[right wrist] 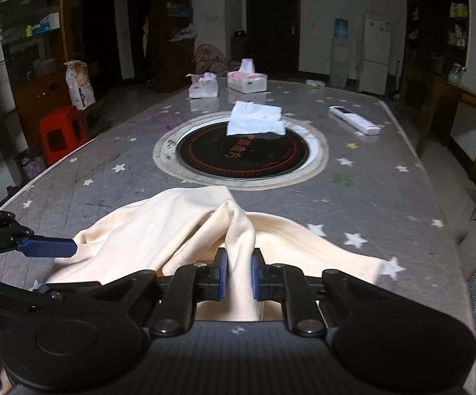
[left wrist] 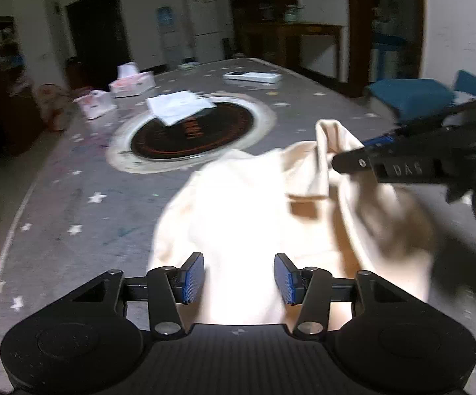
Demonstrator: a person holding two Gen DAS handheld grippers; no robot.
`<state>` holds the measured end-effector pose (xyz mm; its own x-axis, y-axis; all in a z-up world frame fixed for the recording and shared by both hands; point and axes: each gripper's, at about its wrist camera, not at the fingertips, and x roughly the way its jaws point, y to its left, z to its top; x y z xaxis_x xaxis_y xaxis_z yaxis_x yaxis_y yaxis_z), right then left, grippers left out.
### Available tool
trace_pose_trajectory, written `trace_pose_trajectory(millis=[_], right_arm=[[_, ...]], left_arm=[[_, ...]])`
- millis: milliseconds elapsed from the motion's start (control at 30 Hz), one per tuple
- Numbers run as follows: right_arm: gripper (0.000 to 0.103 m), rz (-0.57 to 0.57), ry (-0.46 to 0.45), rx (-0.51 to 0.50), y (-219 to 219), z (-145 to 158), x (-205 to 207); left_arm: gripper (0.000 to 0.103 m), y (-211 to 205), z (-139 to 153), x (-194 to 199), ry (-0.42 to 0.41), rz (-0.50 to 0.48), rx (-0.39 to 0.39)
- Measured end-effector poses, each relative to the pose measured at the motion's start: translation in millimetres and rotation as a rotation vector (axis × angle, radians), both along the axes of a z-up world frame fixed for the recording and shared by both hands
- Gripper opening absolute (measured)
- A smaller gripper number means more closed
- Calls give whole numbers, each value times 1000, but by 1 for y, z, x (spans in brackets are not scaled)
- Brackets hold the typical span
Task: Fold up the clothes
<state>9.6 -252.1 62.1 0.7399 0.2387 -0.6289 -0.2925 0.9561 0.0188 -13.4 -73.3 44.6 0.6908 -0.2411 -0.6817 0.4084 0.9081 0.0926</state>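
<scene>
Cream garment (right wrist: 158, 230); grey, white-starred table (right wrist: 353, 197).

left tongs (left wrist: 238, 278): jaws spread wide, apparently gripping nothing | right tongs (right wrist: 239, 275): jaws pinched nearly together

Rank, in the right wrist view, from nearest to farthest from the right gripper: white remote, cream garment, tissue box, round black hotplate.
1. cream garment, clamped in the right gripper.
2. round black hotplate, table centre.
3. white remote, far right.
4. tissue box, far end.
</scene>
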Motion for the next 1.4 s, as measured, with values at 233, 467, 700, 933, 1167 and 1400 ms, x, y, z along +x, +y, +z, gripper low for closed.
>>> trace_pose_trajectory(millis=[233, 467, 700, 933, 1167, 1400], right_arm=[[13, -57, -63, 5, -30, 21, -36], [10, -126, -101, 1, -64, 32, -75], [5, -196, -97, 4, -90, 26, -99], [19, -175, -70, 53, -90, 20, -93], [50, -150, -49, 111, -75, 15, -55], [30, -132, 40, 55, -58, -11, -30]], left_arm=[[59, -7, -10, -7, 11, -47, 34], [20, 0, -17, -3, 24, -10, 31], [5, 27, 6, -16, -27, 59, -73], [5, 63, 26, -44, -67, 155, -179], [5, 93, 28, -68, -55, 221, -221], [5, 109, 23, -80, -29, 250, -234]])
